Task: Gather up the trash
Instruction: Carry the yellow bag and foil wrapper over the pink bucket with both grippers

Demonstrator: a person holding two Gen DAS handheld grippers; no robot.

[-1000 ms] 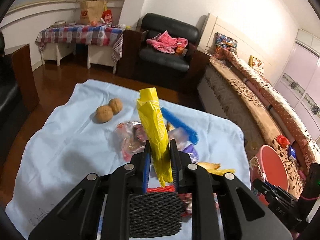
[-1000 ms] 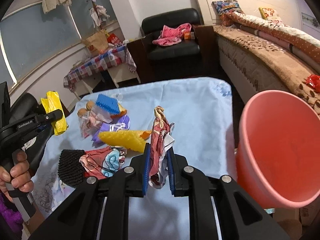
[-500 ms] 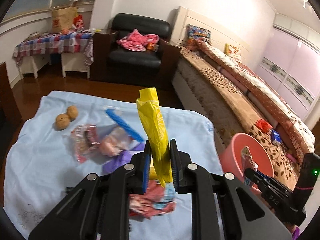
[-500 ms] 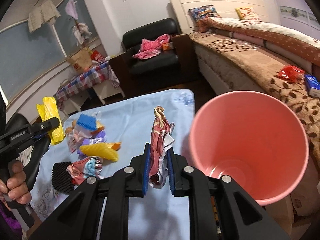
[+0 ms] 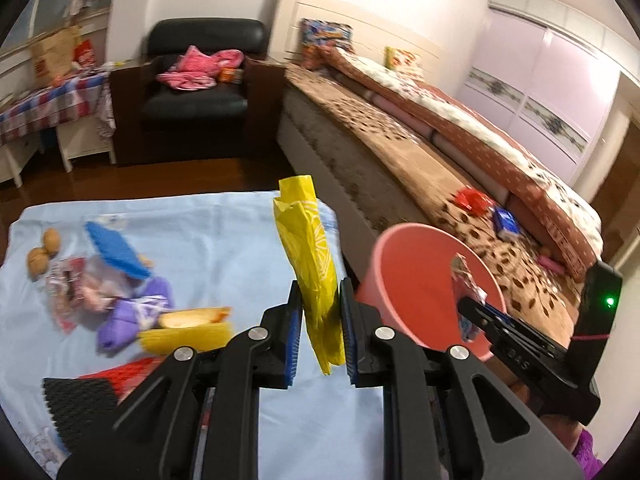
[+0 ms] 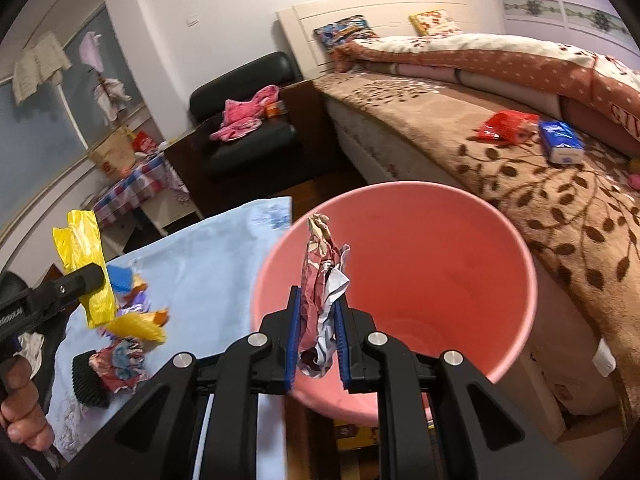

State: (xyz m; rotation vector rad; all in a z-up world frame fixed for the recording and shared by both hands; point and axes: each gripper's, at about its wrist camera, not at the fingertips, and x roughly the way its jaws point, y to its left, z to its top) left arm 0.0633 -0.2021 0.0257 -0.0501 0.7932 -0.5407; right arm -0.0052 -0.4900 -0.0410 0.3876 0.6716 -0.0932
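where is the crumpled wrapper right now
In the right wrist view the crumpled wrapper is pinched upright in the right gripper, in front of the pink bin's open mouth, beside the bed.

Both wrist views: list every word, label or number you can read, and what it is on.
"DAS", seemingly: side of the right gripper.
Body of the left gripper: print blurred, unreadable.
Large red letters on the quilt: cut off, unreadable.
Red print on the paper bag: too small.
red packet and blue packet on the bed: blurred.
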